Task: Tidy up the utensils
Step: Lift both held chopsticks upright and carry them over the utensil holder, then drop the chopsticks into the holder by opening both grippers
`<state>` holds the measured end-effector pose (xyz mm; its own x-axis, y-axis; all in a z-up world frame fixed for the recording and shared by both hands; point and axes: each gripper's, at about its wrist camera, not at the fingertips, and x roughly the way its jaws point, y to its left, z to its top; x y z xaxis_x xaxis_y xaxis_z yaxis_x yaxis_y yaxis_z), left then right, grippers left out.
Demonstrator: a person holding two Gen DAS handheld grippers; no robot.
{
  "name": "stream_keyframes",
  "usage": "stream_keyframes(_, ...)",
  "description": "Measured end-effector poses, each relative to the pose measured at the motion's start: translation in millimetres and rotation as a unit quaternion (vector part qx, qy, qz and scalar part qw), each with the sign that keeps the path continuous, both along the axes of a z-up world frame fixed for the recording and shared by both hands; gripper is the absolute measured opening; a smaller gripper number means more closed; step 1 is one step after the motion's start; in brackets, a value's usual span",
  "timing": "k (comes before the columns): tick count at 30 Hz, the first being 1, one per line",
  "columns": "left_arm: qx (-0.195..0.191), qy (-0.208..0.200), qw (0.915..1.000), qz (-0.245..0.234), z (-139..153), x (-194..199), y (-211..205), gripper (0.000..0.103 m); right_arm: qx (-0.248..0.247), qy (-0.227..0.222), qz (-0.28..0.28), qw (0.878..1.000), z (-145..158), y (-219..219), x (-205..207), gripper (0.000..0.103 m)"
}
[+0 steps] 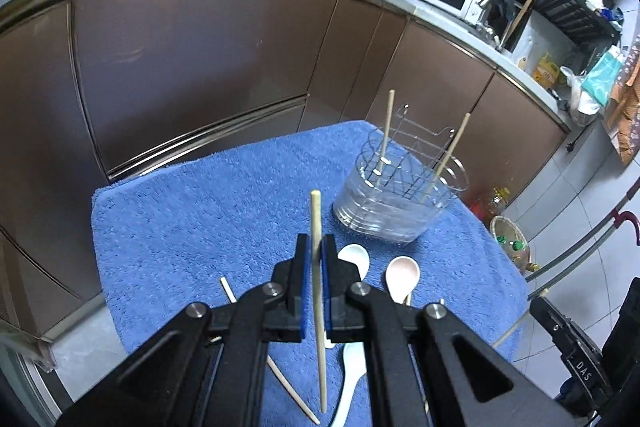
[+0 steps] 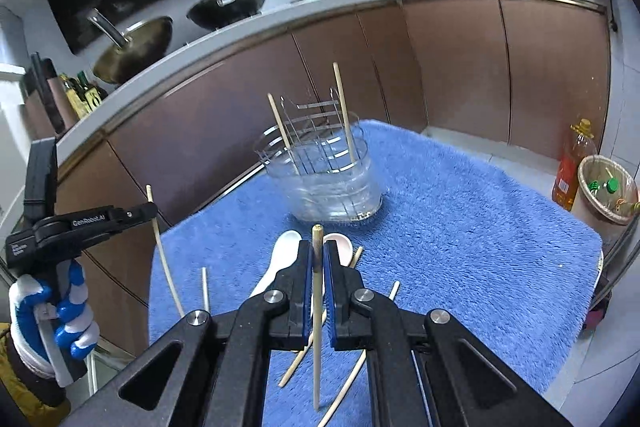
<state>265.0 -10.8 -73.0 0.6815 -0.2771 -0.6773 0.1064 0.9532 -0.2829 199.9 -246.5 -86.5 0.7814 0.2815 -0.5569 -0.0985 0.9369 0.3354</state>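
Observation:
My left gripper (image 1: 316, 247) is shut on a pale wooden chopstick (image 1: 316, 211) that stands upright between its blue pads, above the blue towel (image 1: 192, 227). My right gripper (image 2: 317, 255) is shut on a second chopstick (image 2: 317, 239), also upright. In the right wrist view the left gripper (image 2: 149, 209) shows at the left, held by a gloved hand (image 2: 60, 319). Ahead stands the clear utensil holder (image 1: 394, 203) (image 2: 328, 183) with a wire rack and two chopsticks (image 2: 343, 107) leaning in it. A white spoon (image 1: 356, 257), a pink spoon (image 1: 403, 277) and loose chopsticks (image 2: 205, 287) lie on the towel.
The towel covers a small table in front of brown kitchen cabinets (image 1: 192, 67). An oil bottle (image 2: 574, 163) and a woven basket (image 2: 608, 187) stand on the floor to the right. Another white spoon (image 1: 352, 367) lies near the towel's front.

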Motion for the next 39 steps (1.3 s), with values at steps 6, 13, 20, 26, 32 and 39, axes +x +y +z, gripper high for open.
stream_keyframes(6,-0.003,-0.02,0.9998,0.0,12,-12,4,0.004,-0.004,-0.034,-0.001,0.999,19,3,-14,0.006)
stream_keyframes(13,-0.016,-0.027,0.9995,-0.003,21,-9,7,0.004,-0.011,-0.066,0.011,0.998,42,10,-20,0.006)
stream_keyframes(20,-0.029,-0.049,0.9983,-0.011,46,6,0,0.004,-0.014,-0.107,0.022,0.994,76,16,-10,0.006)
stream_keyframes(26,-0.061,-0.093,0.9938,-0.009,85,32,-9,0.004,-0.012,-0.154,0.017,0.988,111,13,15,0.006)
stream_keyframes(32,-0.076,-0.144,0.9866,0.009,114,74,-24,0.004,-0.034,-0.197,-0.002,0.98,135,15,55,0.006)
stream_keyframes(39,-0.077,-0.163,0.983,0.035,102,135,-53,0.004,-0.062,-0.204,-0.021,0.977,120,14,116,0.006)
